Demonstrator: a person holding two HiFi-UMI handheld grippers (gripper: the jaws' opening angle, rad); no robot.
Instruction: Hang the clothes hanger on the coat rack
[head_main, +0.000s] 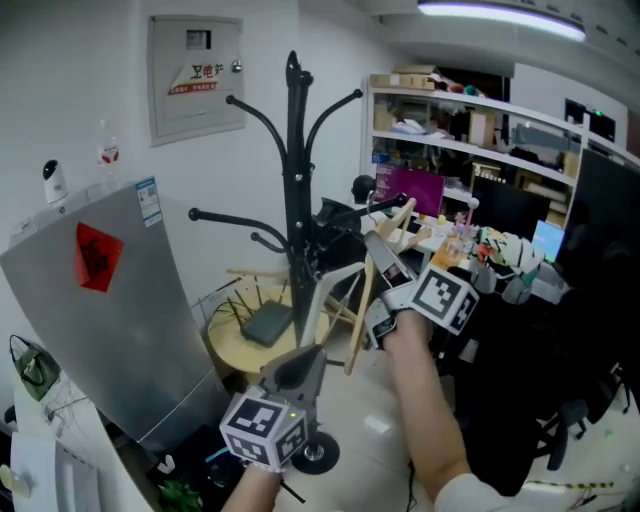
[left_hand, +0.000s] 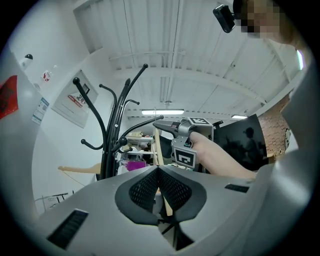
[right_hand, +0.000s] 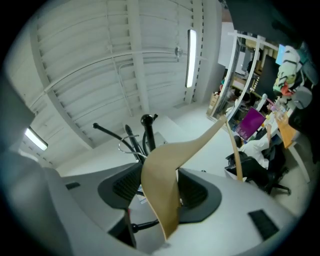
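Left gripper (head_main: 298, 362) and right gripper (head_main: 376, 247) both clamp the wooden hanger (head_main: 335, 288). It looks light, stiff and smooth; its flat shoulders suit gripping.

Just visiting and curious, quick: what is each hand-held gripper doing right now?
Left hand-held gripper: closed on the wooden hanger, at its thin bar.
Right hand-held gripper: closed on the wooden hanger's broad shoulder.

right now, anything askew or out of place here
Only the wooden hanger: the left gripper and right gripper hold it steeply tilted beside the coat rack, not yet on a peg. Nothing looks spilled or broken.
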